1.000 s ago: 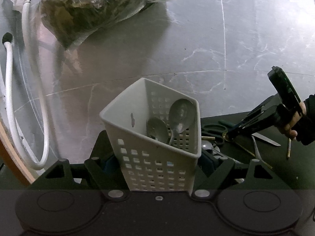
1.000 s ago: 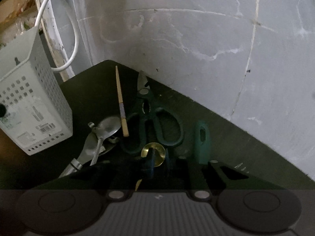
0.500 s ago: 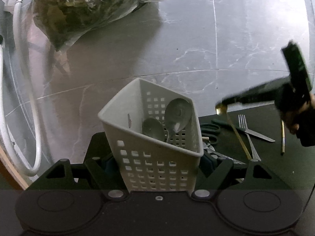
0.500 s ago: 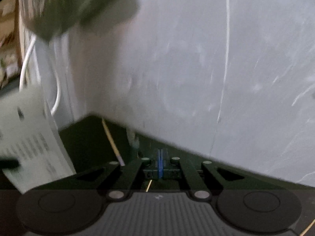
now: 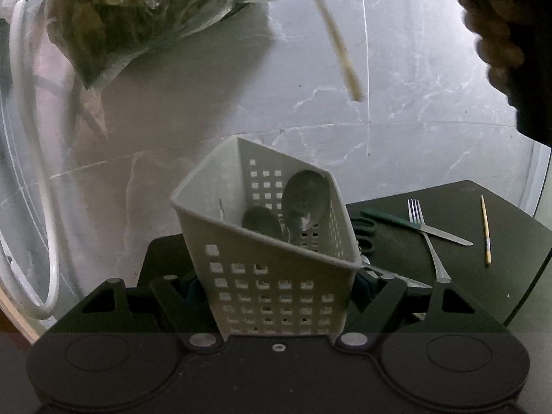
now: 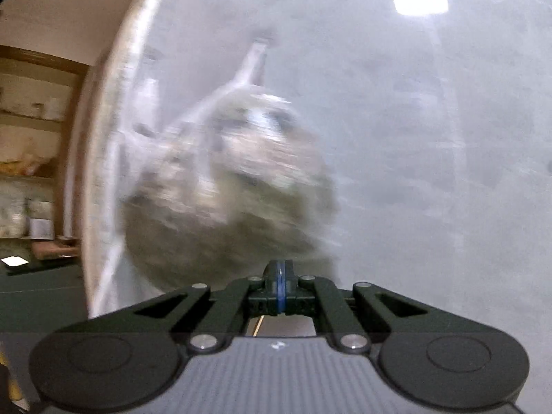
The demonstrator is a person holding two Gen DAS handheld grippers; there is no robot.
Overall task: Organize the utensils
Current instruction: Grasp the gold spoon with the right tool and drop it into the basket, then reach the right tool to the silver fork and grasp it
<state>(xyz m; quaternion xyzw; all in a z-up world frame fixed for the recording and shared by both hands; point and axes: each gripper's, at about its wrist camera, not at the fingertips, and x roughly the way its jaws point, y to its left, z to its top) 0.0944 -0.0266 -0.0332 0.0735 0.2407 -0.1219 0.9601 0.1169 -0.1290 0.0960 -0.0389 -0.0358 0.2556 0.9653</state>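
My left gripper [image 5: 276, 296] is shut on a white perforated utensil basket [image 5: 272, 252], tilted, with two metal spoons [image 5: 303, 200] inside. My right gripper [image 6: 280, 289] is shut on a gold spoon; its handle [image 5: 339, 46] hangs high above the basket in the left wrist view, and a sliver of it shows under the closed jaws [image 6: 257, 327]. On the dark mat [image 5: 483, 286] lie a fork [image 5: 427, 241], a green-handled knife [image 5: 414, 226], a chopstick [image 5: 485, 231] and green scissors [image 5: 362, 227].
A clear bag of dark greens [image 5: 145, 17] hangs on the grey marble wall [image 5: 414, 103], blurred in the right wrist view [image 6: 227, 186]. A white hose [image 5: 31, 172] loops at the left. Shelves [image 6: 31, 158] stand far left.
My right gripper has lifted the gold spoon off the mat and carried it up and left, high above the basket. The basket stays held in my left gripper.
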